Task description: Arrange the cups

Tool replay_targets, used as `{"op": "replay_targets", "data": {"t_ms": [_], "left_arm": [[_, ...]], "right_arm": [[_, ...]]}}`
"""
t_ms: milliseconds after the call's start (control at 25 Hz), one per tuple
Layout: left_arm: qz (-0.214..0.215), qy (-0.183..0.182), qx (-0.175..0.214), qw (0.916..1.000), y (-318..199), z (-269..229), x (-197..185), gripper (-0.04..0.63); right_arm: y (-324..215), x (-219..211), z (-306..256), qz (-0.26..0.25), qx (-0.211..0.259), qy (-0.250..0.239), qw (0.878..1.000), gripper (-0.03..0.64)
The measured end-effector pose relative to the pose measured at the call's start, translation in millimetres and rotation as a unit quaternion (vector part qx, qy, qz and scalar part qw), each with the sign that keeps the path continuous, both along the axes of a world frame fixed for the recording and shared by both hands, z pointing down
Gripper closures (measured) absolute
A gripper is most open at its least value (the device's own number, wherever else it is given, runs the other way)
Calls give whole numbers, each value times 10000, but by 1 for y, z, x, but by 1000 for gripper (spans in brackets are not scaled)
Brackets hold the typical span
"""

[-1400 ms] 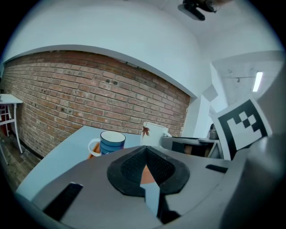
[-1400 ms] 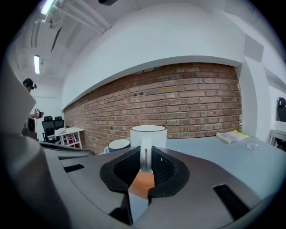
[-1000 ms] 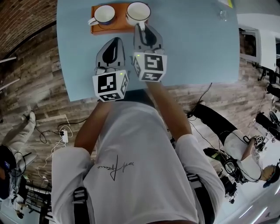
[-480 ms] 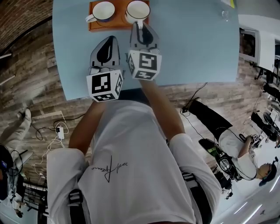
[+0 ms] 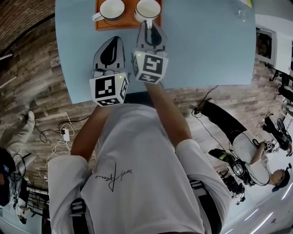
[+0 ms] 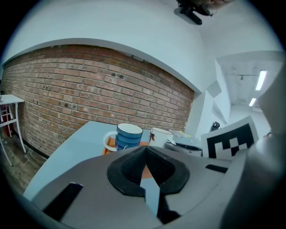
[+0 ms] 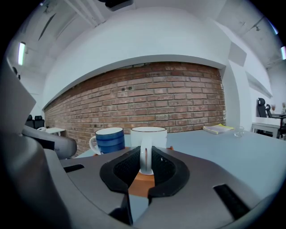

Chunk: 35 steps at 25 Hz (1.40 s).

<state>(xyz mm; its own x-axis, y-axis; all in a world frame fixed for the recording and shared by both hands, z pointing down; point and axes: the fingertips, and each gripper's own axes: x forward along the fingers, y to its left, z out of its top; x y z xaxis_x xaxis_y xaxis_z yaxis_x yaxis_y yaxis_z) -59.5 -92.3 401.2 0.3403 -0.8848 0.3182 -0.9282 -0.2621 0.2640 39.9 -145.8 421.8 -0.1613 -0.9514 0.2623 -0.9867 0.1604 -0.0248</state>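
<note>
White cup [image 5: 147, 9]: stood at the top edge of the head view, on the right half of the orange tray [image 5: 128, 22], handle turned toward the lower frame. Whether its base sat fully on the tray could not be told.
Blue cup [image 5: 111, 9]: stood on the tray's left half, just beside the white cup and apart from it, handle to the left.
Right gripper [image 5: 147, 25]: jaws were narrow, closed on the white cup's handle, which showed pinched between the pads in the right gripper view.
Left gripper [image 5: 114, 41]: jaws were together and empty, just below the tray's lower edge, under the blue cup.
Risk, grip: the hold was on the thin handle only, so the cup was judged liable to pivot or tip if released before its base sat flat.
Risk, neighbour: a swing leftward would likely strike the blue cup.
Risk, tray: a pull toward the lower frame could drag the cup over the tray's lip.
Edges: the table [image 5: 206, 45] had its near edge just below both grippers, and its left edge lay near the tray.
Open room: bare table lay right of the tray, as far as a small glass [image 5: 241, 13] at upper right.
</note>
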Motion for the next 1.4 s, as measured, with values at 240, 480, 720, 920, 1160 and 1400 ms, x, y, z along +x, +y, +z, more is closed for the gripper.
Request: {"op": "replay_targets", "data": {"t_ms": [240,480,720,920,1160,1400], "left_arm": [[85,-19,-86,9999,1,10,-4,586],[134,-54,-182,9997,1,18,-11,586],[105,-81,-203,9997,-2,20,-19,586],[106,-79,-212,9997,-1,22,-20,586],[78,-64,-213,9997,-3,22,-20,586],[50,-45,-185,9998,0,23,-20,586]], "right_arm": [[-2,-6,3,226,167,66,9996,551],[2,-7,7,465,199,-7,9987,551],[4,-10,7,489,231,26,9985,551],[4,-13,8,423,255,23,9988,551],[5,-17,8,223,213,-121,9995,540],[15,-12,7,146,145,-75,9998,514]]}}
